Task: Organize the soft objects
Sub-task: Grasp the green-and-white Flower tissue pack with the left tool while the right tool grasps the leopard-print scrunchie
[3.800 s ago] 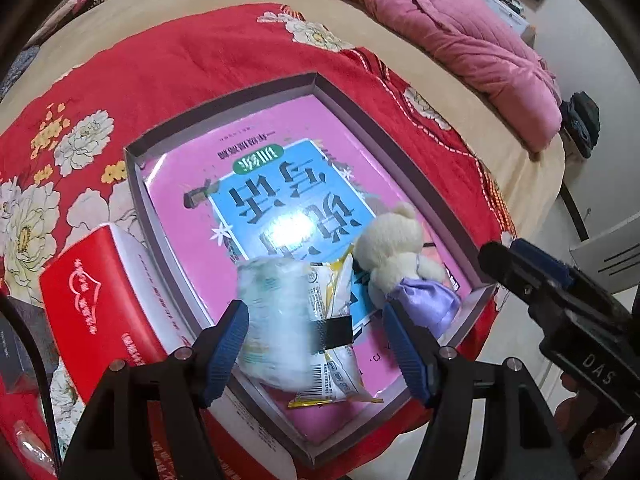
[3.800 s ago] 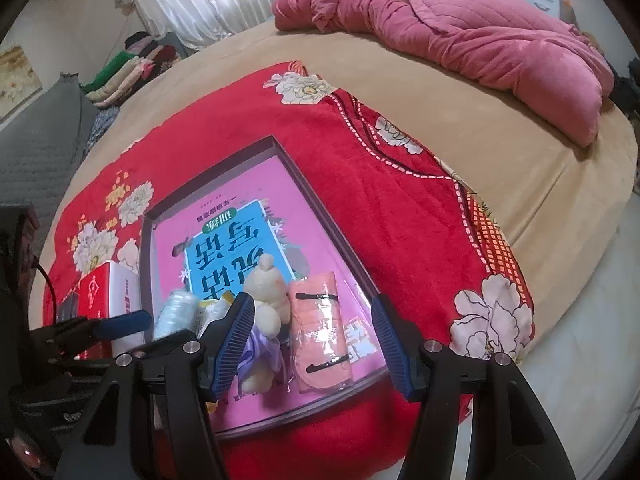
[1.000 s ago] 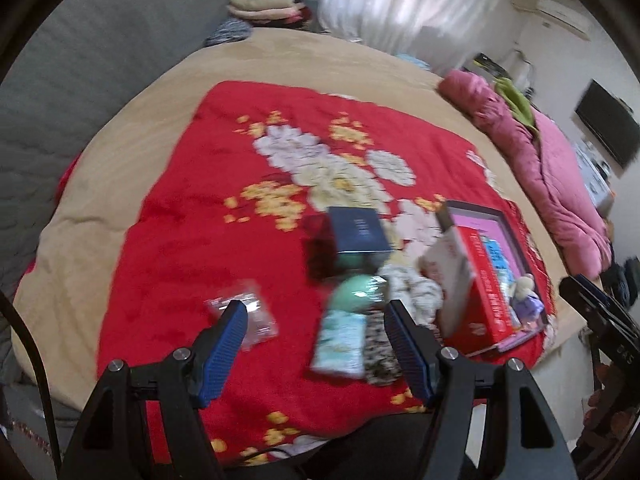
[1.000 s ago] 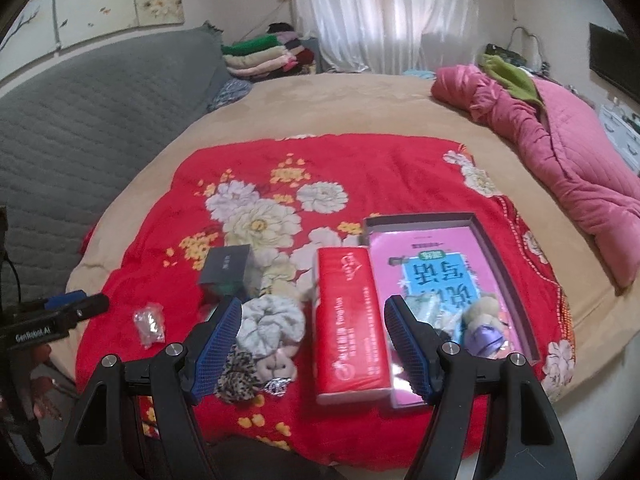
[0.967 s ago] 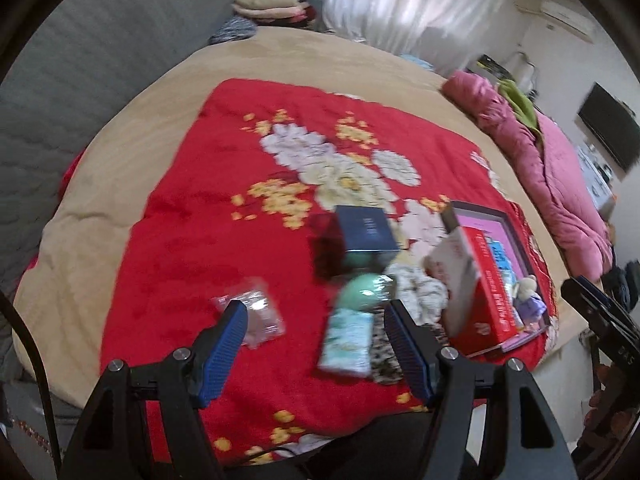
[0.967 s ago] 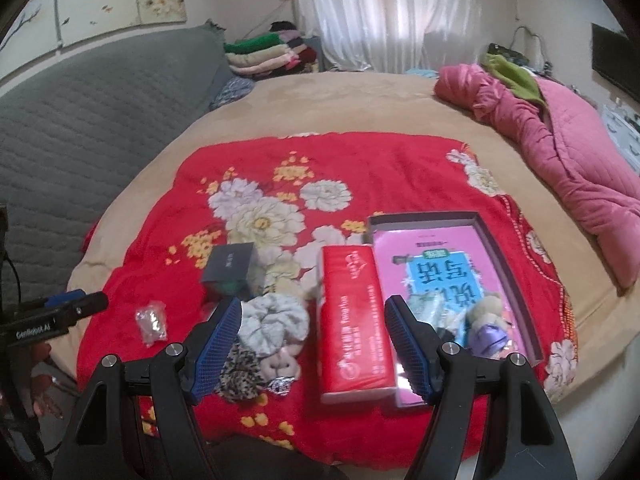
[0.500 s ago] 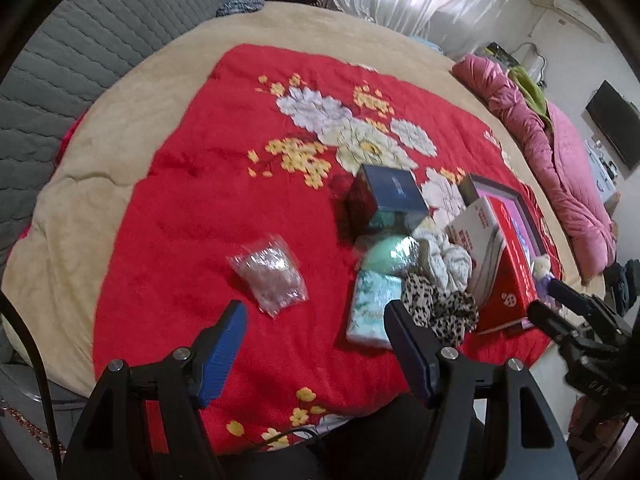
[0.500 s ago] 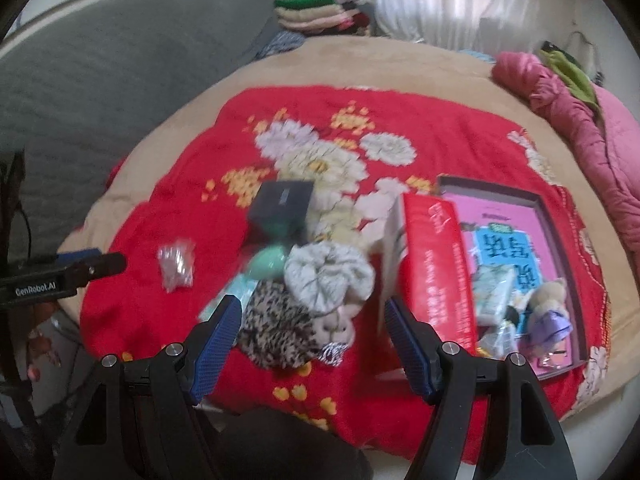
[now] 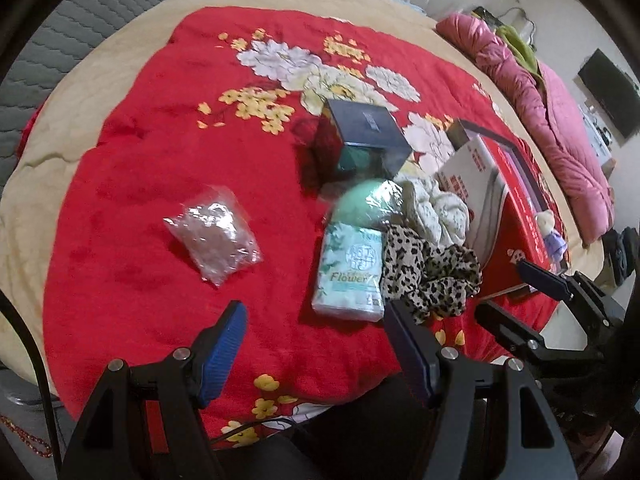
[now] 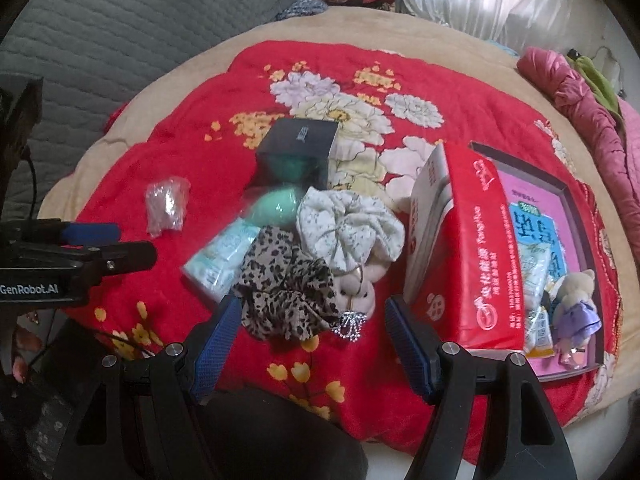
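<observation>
The job looks partly done. In the right wrist view, the grey tray [image 10: 576, 196] at 3 o'clock already holds a small plush bear [image 10: 576, 292] and 1 or 2 tissue packs [image 10: 534, 264], lying on its pink printed floor. A red tissue box [image 10: 468, 252] stands tilted against the tray's near wall, between the tray and the loose pile.

What is left lies on the red floral blanket [image 9: 160, 140] of the bed. At the centre of the left wrist view, a mint tissue pack [image 9: 352, 272] touches a leopard scrunchie [image 9: 428, 272] at its 3 o'clock side, with a white scrunchie [image 9: 436, 208] and a green egg-shaped sponge [image 9: 364, 204] just beyond, toward 12 o'clock. A dark box [image 9: 360, 136] sits behind them. A clear crinkled bag [image 9: 216, 232] lies well apart at 9 o'clock. A small pink plush [image 10: 356, 284] and a silver clip [image 10: 350, 324] show beside the scrunchies in the right view.

The left claw [image 9: 316, 352] stands apart and empty, above the blanket just short of the mint pack. The right claw [image 10: 308, 348] is likewise apart and empty, with the leopard scrunchie near its fingers. By my judgement, 6 or more soft things remain to be moved.
</observation>
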